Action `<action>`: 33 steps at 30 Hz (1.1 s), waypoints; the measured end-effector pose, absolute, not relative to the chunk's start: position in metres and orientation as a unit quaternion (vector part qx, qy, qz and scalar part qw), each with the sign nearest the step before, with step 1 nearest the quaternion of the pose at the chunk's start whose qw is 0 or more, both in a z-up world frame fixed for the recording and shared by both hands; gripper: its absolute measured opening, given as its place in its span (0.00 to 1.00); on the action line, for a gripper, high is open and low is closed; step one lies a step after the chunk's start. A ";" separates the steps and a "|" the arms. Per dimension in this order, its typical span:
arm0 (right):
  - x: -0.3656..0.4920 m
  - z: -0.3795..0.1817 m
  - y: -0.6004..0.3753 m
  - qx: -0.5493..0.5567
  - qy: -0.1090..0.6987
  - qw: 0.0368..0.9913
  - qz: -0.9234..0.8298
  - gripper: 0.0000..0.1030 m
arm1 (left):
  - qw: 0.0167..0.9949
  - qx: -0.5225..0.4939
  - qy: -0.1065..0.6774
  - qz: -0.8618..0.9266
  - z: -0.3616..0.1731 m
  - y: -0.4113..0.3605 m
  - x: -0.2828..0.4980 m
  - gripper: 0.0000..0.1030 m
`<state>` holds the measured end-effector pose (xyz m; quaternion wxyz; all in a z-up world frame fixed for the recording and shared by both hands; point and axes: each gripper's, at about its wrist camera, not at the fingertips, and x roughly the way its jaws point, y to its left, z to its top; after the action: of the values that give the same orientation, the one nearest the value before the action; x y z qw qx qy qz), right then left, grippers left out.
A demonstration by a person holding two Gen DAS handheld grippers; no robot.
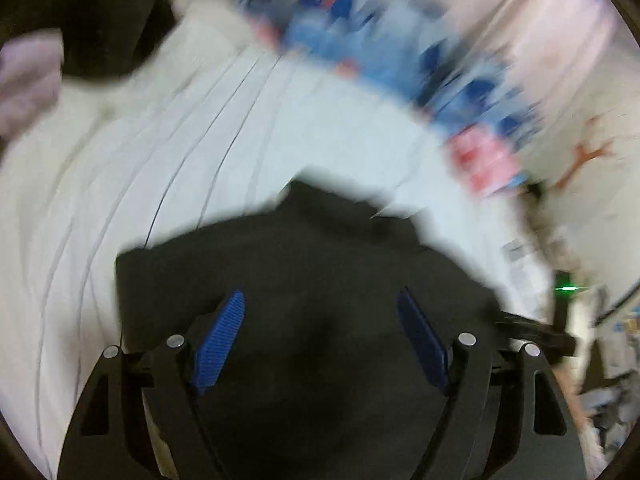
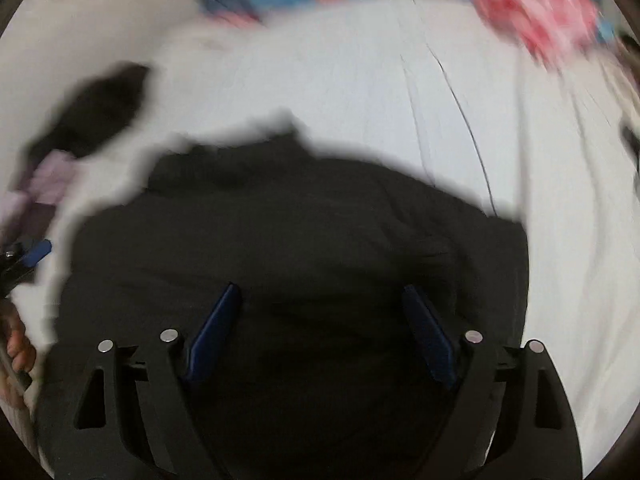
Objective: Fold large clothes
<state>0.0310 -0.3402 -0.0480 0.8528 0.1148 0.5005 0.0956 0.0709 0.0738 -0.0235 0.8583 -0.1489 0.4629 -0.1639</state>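
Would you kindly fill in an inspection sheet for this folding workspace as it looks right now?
Surface: white sheet with creases, spread over a bed-like surface.
Job's things: black garment lying on the sheet, below both grippers; fold state unclear through blur.
Clutter: second dark item and pale lilac cloth at the far left; blue and red patterned fabric along the far edge.
Grippers: left hand-held gripper open, nothing between its pads; right hand-held gripper open, likewise empty.
Cables: nothing seen for certain.
Surroundings: pale wall; small green light at the right; the rest is blurred.
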 end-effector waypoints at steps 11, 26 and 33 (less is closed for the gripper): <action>0.047 -0.001 -0.347 0.087 0.451 0.885 0.080 0.80 | 0.878 -0.154 0.419 -0.171 -0.001 0.091 0.078 0.80; 0.025 -0.049 -0.370 0.077 0.514 0.850 0.085 0.89 | 0.845 -0.166 0.482 -0.163 -0.062 0.105 0.080 0.80; -0.035 0.005 -0.376 0.081 0.452 0.884 0.090 0.89 | 0.857 -0.171 0.450 -0.183 -0.016 0.113 0.028 0.81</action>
<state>-0.0347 -0.3760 0.0054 0.8837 0.0813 0.4519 0.0902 0.0279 0.1131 -0.0164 0.8573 -0.1707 0.4498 -0.1833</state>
